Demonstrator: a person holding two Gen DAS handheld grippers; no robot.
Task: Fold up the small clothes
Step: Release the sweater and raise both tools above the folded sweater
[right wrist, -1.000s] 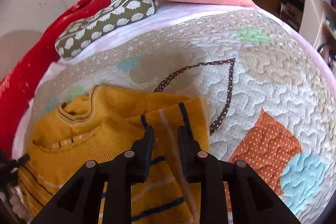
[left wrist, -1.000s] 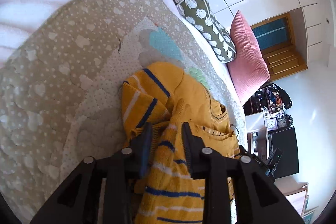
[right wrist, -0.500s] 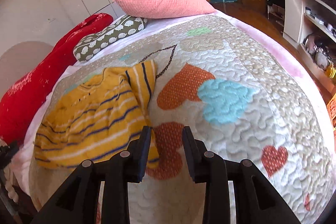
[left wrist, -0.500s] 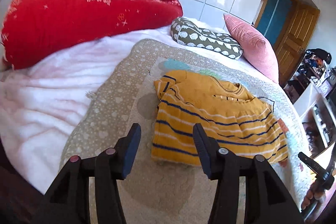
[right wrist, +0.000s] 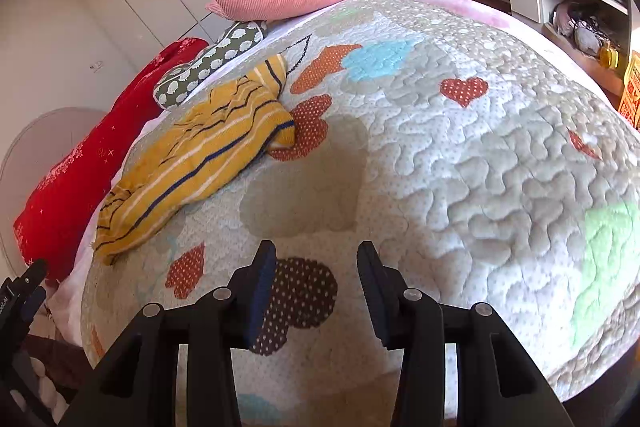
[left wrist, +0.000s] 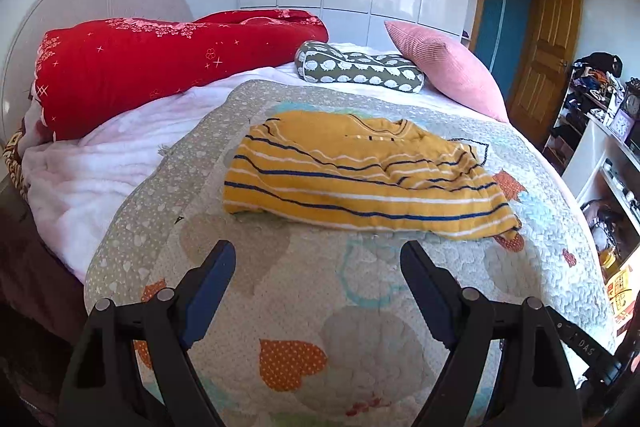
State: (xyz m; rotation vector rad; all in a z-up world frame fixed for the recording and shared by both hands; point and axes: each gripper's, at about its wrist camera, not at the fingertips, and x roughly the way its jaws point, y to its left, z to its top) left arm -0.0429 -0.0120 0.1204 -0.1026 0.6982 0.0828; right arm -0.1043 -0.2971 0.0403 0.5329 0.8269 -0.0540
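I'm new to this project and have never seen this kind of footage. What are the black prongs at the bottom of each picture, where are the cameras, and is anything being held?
No robot here: a person holds a hand-held clamp in each hand, with a wide-angle camera on each looking along its two fingers. One picture shows the left gripper, the other the right gripper. Both sets of jaws are opening with nothing between them. Ahead, a yellow striped sweater lies folded on a patchwork quilt on a bed, untouched. Behind it are a red blanket, a green patterned pillow and a pink cushion.
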